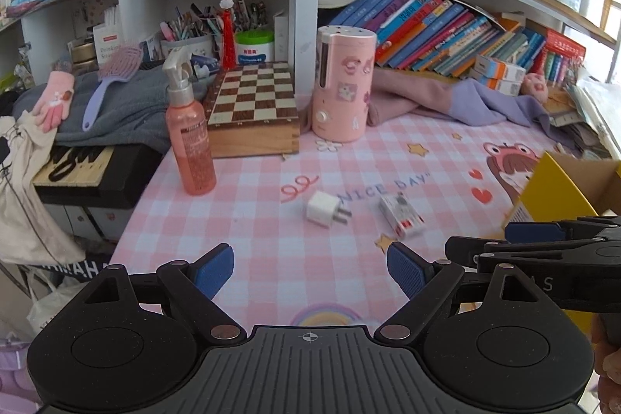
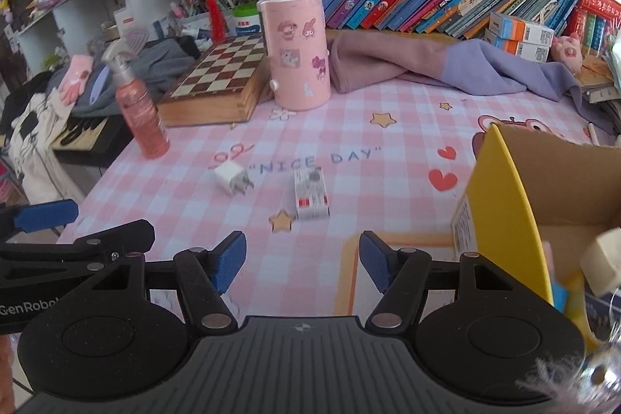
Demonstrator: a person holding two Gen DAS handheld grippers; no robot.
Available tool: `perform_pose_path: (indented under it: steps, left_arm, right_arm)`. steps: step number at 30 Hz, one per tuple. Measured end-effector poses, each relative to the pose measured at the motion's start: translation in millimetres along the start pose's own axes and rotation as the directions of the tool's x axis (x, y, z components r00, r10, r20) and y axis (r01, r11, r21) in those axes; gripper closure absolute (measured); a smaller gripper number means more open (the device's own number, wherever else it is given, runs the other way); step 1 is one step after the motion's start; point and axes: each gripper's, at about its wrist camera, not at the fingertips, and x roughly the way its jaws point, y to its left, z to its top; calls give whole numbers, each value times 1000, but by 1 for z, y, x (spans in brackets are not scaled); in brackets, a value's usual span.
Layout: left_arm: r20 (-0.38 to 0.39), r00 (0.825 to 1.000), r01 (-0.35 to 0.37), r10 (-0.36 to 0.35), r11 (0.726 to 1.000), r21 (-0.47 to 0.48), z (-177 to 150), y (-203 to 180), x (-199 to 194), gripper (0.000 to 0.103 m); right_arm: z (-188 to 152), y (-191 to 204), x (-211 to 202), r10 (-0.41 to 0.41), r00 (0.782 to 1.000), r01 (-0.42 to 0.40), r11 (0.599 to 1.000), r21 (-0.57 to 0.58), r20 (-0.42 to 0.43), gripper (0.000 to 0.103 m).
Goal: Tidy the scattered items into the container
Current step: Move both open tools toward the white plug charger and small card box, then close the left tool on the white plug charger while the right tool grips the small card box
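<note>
A white plug adapter [image 1: 325,209] [image 2: 231,178] lies on the pink checked mat, its prongs pointing right. Just right of it lies a small white packet [image 1: 401,215] [image 2: 310,197] with red print. A yellow cardboard box [image 1: 551,194] [image 2: 516,216] stands open at the right, with a few small things inside. My left gripper [image 1: 310,268] hangs open over the near mat, short of both items, nothing between its blue pads. My right gripper [image 2: 302,264] is also open and empty, beside the box; it shows in the left wrist view as a black arm [image 1: 543,251].
A pink spray bottle [image 1: 190,142] stands at the left by a wooden chessboard box [image 1: 254,111]. A pink stickered canister [image 1: 343,84] stands behind the items. Lilac and pink cloth [image 1: 446,96] lies at the back under leaning books. Cluttered shelves rise behind; the mat's left edge drops off.
</note>
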Motion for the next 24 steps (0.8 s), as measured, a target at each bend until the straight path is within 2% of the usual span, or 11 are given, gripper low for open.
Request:
perform_pose_path:
  steps: [7,12,18,24]
  left_arm:
    - [-18,1000,-7,6,1000,-22,15,7,28,15]
    - [-44,999,-15,14,1000,-23,20,9,48,15]
    - [-81,996,-23,22,1000,-19,20,11,65,15]
    - [-106,994,-23,22,1000,-10,19,9,77,15]
  right_arm:
    - [24,2,33,4,1000,-5,1000,-24,-26,43]
    - [37,4,72,-22,996,18,999,-48,-88,51]
    - [44,6,113,-53,986,39,995,-89,-155,55]
    - [44,0,132,-50,979,34,996,-83,-197,56]
